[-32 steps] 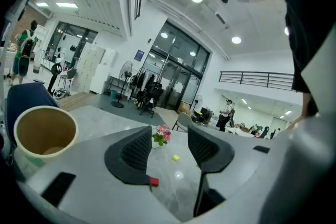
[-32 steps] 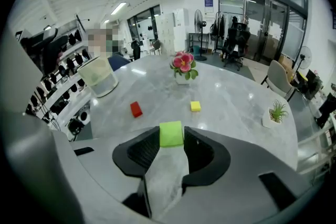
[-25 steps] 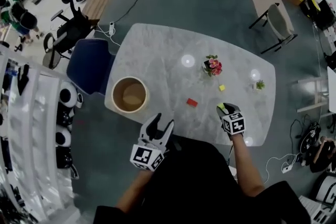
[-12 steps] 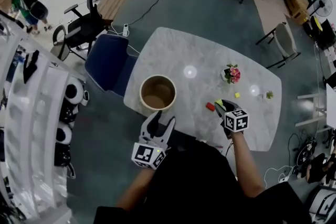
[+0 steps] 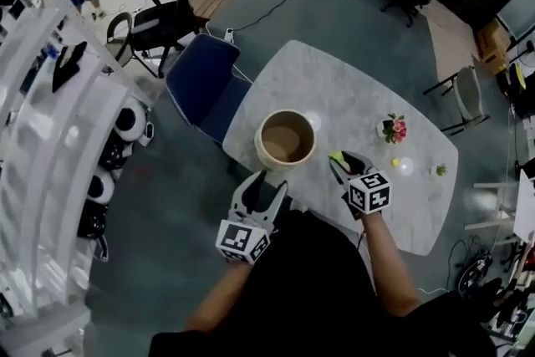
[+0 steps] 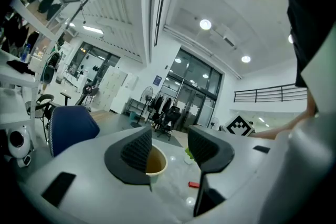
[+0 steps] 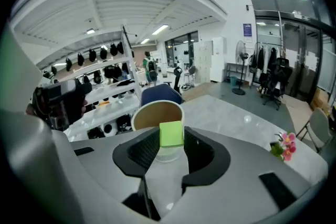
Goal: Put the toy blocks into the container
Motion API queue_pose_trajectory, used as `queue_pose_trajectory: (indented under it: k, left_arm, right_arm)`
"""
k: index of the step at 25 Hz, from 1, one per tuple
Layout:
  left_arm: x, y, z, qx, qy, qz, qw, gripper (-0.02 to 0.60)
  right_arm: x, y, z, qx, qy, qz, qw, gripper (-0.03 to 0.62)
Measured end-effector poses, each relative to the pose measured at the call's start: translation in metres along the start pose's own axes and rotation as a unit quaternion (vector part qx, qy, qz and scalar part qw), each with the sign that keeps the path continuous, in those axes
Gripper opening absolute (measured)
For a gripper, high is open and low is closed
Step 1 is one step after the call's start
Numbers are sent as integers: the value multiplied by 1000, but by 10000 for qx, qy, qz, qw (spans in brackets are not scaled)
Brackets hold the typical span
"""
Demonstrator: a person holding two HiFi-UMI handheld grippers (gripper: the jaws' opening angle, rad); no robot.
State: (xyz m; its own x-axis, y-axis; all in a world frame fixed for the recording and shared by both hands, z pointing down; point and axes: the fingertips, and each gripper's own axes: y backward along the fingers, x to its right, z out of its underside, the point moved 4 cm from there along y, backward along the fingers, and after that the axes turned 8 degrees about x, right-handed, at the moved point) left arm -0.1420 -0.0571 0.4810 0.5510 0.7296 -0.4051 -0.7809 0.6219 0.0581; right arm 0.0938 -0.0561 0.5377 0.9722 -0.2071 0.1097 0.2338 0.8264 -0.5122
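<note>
A tan round container [image 5: 286, 140] stands open on the marble table [image 5: 351, 88]. My right gripper [image 5: 339, 164] hovers just right of it, shut on a lime green block [image 5: 337, 156]. In the right gripper view the green block [image 7: 170, 134] sits between the pads, in front of the container [image 7: 157, 113]. My left gripper [image 5: 267, 186] is open and empty at the table's near edge, below the container. Between its fingers the left gripper view shows the container [image 6: 156, 163] and, further right, a red block [image 6: 193, 184] on the table. A small yellow block [image 5: 394, 160] lies near the flowers.
A pot of pink flowers [image 5: 393, 128] and a tiny green plant [image 5: 440, 170] stand on the table's right part. A blue chair [image 5: 206, 84] is pushed up to the far left edge. White shelving [image 5: 50, 138] lines the left side.
My right gripper has carried the green block left and upward, from near the red block to beside the container. The left gripper has shifted closer to the container's near side.
</note>
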Motion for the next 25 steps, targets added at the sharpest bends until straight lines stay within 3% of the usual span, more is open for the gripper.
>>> queue_pose_trajectory:
  k: [6,9,13,19,25]
  left_arm:
    - [-4,25,-8,352,289,-473,9978,195]
    - [-11,39,-20,483,207,-715,9961,195]
    - [-33,55,-27,622,48,-975,9933,195]
    - [-51,54,-28,628,6,-1174,9911,195]
    - [-73,33,-27,528,-7,-1268,9905,195]
  right_arm:
    - [-41,-41,-27,-6,454,-682,9966,136]
    - [-58,-66,-29,-251,662,-1023,9922,137]
    - [-88,-104,-19,-775,1220,-1502,9780,137]
    - [-98,-145,-7,-1256,2164,-1695,9532,137]
    - [-91,-178,2,-1646,2366,-1954,9374,137]
